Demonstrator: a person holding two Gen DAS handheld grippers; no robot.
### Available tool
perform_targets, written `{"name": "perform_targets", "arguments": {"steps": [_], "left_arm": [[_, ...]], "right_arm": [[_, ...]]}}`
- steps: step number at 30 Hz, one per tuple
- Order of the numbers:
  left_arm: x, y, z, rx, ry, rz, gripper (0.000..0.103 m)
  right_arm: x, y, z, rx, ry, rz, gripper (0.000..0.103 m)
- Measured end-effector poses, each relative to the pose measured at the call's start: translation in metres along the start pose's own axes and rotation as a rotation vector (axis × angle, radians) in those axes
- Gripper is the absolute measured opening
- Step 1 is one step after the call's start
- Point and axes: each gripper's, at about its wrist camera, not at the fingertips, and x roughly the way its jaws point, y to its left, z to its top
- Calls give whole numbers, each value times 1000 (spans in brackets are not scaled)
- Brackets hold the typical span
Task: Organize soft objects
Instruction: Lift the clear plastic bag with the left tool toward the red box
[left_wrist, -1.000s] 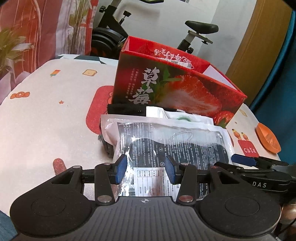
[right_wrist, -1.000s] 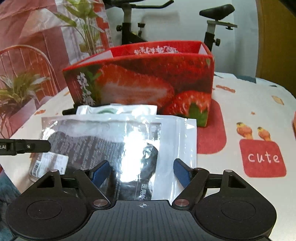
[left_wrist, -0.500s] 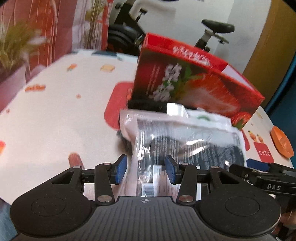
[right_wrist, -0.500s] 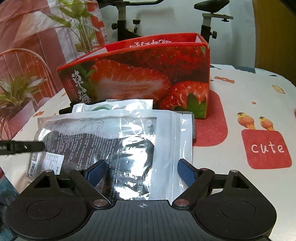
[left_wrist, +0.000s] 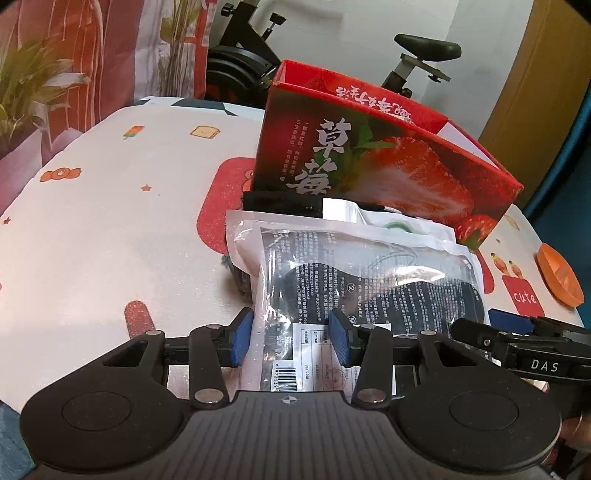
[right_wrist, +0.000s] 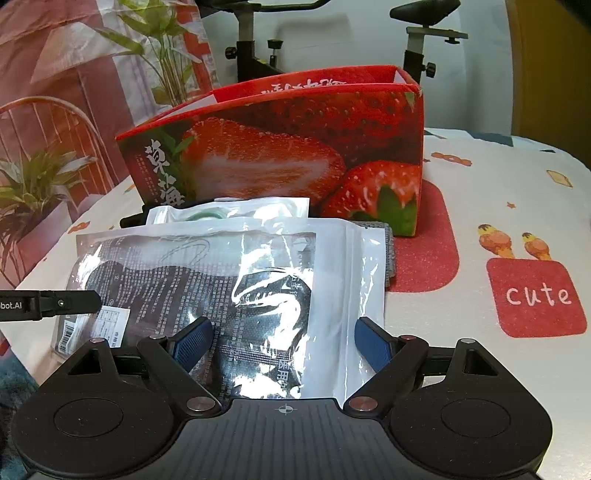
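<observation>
Left gripper (left_wrist: 291, 341): blue pads partly apart, one on each side of the near-left corner of the top packet (left_wrist: 354, 291), a clear plastic pouch with dark printed contents and a white barcode label. Cannot tell whether the pads touch the plastic; no firm clamp visible. Right gripper (right_wrist: 282, 345): jaws wide apart, straddling the near-right edge of the same packet (right_wrist: 236, 295), with gaps showing on both sides of the pouch; nothing held. The packet lies flat on top of a small stack on the table (left_wrist: 110, 236), which is covered with a white cloth printed with red patches and small cartoon motifs. Beneath and just behind it sits a second clear packet (right_wrist: 229, 214) showing a green ring shape inside. A grey knitted cloth (right_wrist: 388, 251) pokes out from under the stack on its right side, and a black strap-like item (left_wrist: 280, 201) lies at the back of the stack, against the box. The strawberry box (right_wrist: 280, 158), red, open-topped, stands upright directly behind the stack, touching or very nearly touching it. An orange dish (left_wrist: 559, 277) rests near the table's right edge, well apart from the stack. An exercise bike (right_wrist: 424, 33) and a potted plant (right_wrist: 33, 192) stand beyond the table.
</observation>
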Motion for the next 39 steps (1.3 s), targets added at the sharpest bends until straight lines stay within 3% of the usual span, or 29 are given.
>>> {"name": "perform_targets", "arguments": {"steps": [6, 11, 16, 33, 39], "left_arm": [[0, -2, 0, 7, 6, -3, 47], [-2, -1, 1, 7, -2, -1, 47], [-8, -1, 2, 2, -22, -9, 46], [-38, -4, 6, 7, -147, -61, 46], [-48, -6, 17, 11, -195, -77, 46]], "right_arm": [[-5, 5, 1, -3, -7, 49, 76], [-14, 15, 3, -60, -35, 19, 67], [-26, 27, 5, -161, -85, -15, 65], [-54, 47, 13, -331, -174, -82, 63], [-63, 49, 31, -376, -216, -84, 54]]}}
